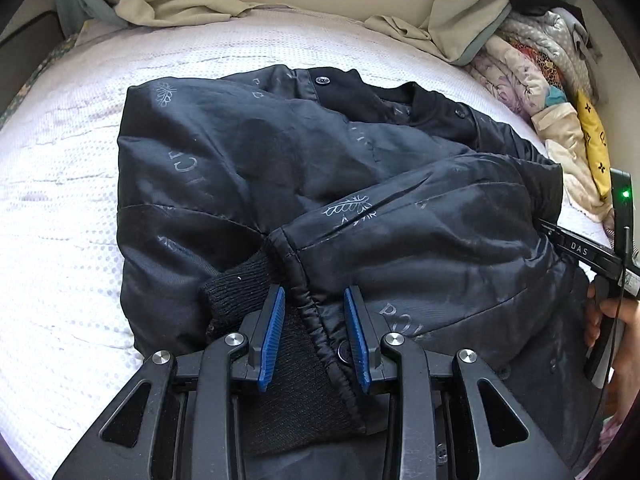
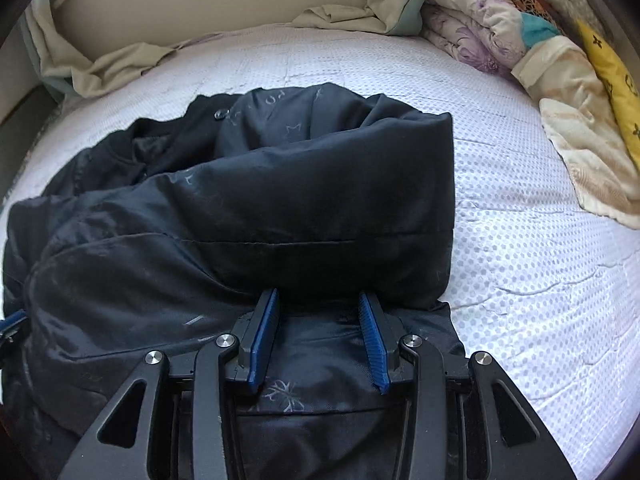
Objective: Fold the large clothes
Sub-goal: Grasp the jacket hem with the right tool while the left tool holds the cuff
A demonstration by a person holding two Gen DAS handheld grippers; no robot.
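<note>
My left gripper (image 1: 314,328) pinches the black jacket's (image 1: 280,184) gathered hem beside its knit cuff (image 1: 236,296), low in the frame. My right gripper (image 2: 318,328) pinches a fold; the pad contact is hidden underneath. The jacket lies half-folded, mid-frame on the white mattress (image 2: 540,260)

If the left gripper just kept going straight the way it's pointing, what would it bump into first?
Most likely the jacket sleeve lying folded across the black jacket, just ahead of the left gripper; depth is hard to judge.
</note>
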